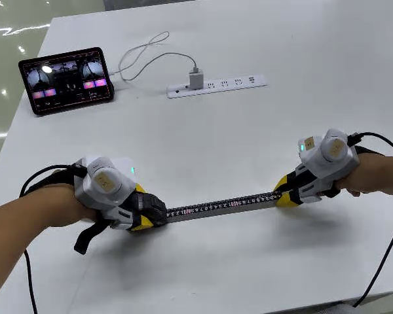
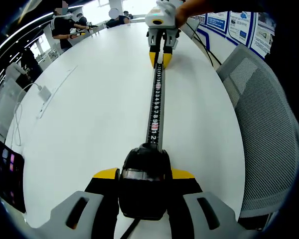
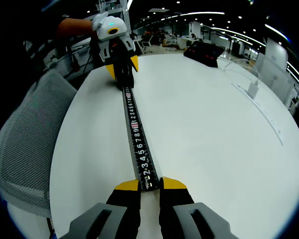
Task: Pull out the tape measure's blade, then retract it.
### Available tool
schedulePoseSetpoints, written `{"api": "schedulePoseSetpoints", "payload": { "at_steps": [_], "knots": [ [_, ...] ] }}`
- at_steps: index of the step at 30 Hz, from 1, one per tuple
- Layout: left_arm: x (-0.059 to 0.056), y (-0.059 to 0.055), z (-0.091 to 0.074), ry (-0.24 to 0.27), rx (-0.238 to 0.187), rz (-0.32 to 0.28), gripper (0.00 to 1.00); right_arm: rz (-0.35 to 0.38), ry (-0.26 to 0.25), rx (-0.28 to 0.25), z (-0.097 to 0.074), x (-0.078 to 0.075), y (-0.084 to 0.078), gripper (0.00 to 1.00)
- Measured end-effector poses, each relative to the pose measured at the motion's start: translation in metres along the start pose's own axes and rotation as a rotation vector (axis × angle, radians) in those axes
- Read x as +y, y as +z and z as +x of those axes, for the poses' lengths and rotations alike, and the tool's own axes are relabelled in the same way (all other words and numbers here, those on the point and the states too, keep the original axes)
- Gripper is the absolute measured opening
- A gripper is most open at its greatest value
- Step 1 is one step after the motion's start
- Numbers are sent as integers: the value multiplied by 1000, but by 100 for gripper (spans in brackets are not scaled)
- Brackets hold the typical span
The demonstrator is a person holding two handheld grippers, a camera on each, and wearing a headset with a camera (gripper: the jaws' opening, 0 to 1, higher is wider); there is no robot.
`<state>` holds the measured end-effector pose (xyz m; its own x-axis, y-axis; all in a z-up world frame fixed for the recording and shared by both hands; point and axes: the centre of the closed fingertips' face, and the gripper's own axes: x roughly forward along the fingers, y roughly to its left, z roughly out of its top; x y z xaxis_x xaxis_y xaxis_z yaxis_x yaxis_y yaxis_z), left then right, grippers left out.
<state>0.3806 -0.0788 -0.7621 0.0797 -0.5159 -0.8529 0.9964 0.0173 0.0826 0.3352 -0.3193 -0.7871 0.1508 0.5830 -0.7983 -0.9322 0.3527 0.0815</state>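
The left gripper (image 1: 139, 214) is clamping its yellow-tipped jaws around the black tape measure case (image 1: 154, 210), low on the smooth white table (image 1: 249, 150). The right gripper (image 1: 285, 193) is pinching the blade (image 1: 223, 205) by its end, jaws nearly together. The flat numbered blade is stretching straight between them. A tablet (image 1: 67, 78) and a power strip (image 1: 217, 85) are sitting well apart, farther back.
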Motion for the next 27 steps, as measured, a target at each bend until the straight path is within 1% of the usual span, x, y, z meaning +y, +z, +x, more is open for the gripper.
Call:
{"api": "schedulePoseSetpoints", "payload": {
  "at_steps": [2,3,4,6,8,11,17,24,25,27],
  "knots": [
    [-1,0,-1,-5,-12,30,32,1,6,2,0,1,0,10],
    [-1,0,-2,-7,-18,14,32,7,15,6,0,3,1,10],
    [-1,0,-2,-7,-21,11,32,-1,16,8,1,2,2,10],
    [-1,1,-2,-9,-25,11,32,-31,22,31,1,3,1,10],
    [-2,2,-1,-7,-19,24,32,-46,27,44,1,3,1,10],
    [-2,2,-2,-6,-15,28,32,-67,30,59,1,3,1,11],
    [-2,2,-2,1,-13,33,33,-65,31,70,1,4,1,12],
    [0,2,-2,5,-6,10,33,-130,28,112,2,4,0,12],
    [0,1,-3,3,1,-2,33,-140,28,126,2,5,0,12],
    [0,2,-3,5,4,-20,35,-152,23,134,1,4,0,15]
  ]
}}
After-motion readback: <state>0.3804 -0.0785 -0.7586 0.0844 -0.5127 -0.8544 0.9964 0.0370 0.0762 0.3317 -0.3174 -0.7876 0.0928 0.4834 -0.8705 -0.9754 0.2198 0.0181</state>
